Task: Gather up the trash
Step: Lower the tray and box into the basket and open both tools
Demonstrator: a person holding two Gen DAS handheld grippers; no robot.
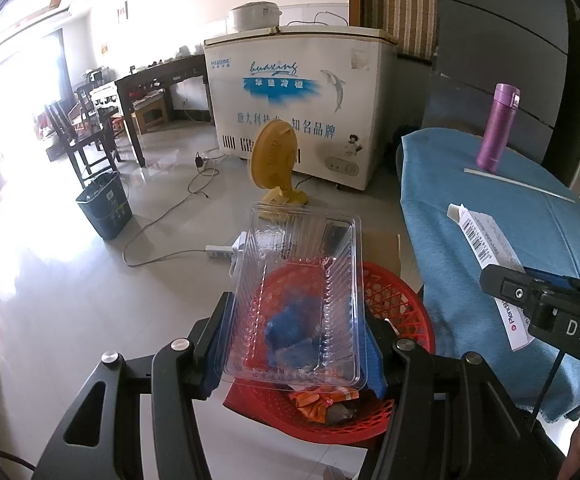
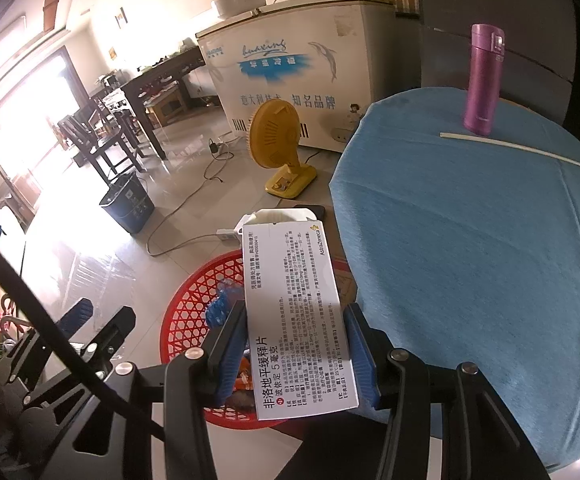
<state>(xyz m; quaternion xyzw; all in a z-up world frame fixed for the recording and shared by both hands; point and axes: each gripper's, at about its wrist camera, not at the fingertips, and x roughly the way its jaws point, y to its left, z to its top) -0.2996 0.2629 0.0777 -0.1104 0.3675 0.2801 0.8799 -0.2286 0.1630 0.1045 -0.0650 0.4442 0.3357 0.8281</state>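
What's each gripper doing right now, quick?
Left gripper: closed on the clear plastic clamshell tray, above the red mesh basket.
Right gripper: closed on the white printed medicine box.

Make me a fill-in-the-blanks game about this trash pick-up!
1. The left hand-held gripper holds a clear plastic ____ over the basket.
2. The basket's colour is ____.
3. The right hand-held gripper holds a white medicine ____.
4. On the blue tablecloth stands a ____ bottle, beside a white straw.

Missing words: tray; red; box; purple
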